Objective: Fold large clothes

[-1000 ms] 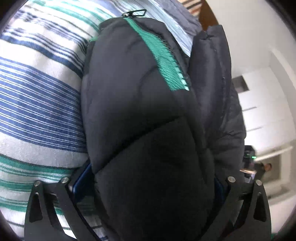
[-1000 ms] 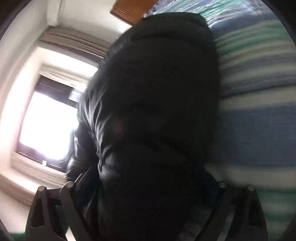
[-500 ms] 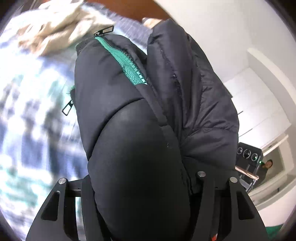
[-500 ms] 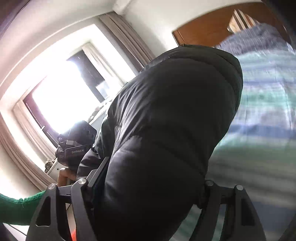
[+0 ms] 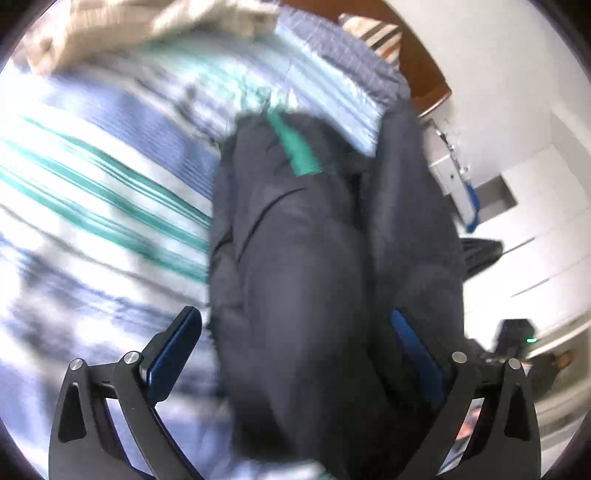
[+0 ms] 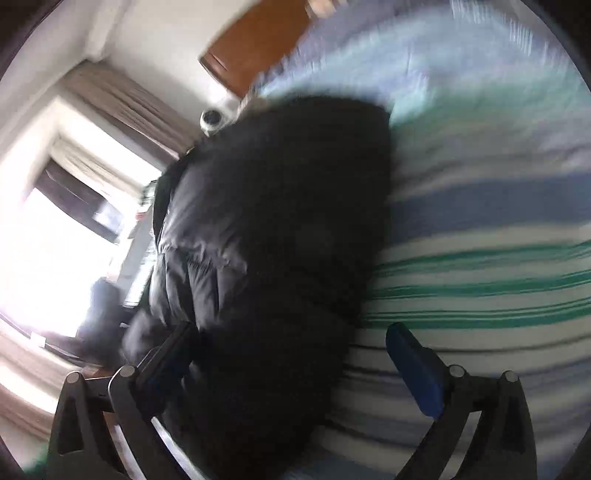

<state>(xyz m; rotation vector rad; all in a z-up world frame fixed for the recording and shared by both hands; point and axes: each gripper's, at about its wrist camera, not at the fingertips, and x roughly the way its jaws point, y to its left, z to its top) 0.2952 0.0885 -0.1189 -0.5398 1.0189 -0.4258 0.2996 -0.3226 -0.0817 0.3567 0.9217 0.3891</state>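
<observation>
In the left wrist view, a puffy black jacket with a green zipper is seen lying in a thick bundle on a bed with a striped cover. The left hand-held gripper is spread wide. Its jaws have just been opened, and the jacket is seen between them, but the left blue pad is clear of the cloth. The right pad is just beside the jacket, and it cannot be told if it touches. Half a second ago the bundle was squeezed tight between these jaws, so it looks like the jacket has been let go. A pale heap of cloth is seen further up the bed, and it is blurred. In the right wrist view, the same black jacket is seen on the striped cover, near the edge by a bright window. The right hand-held gripper is spread wide too, and its jaws have also just been opened. The right pad is well clear of the jacket, over the bed. The left pad is hidden in the dark cloth. Half a second ago the jacket was pinched here as well. It is judged that the folded bundle has been set down on the bed, and that this fold may be done or nearly done.
</observation>
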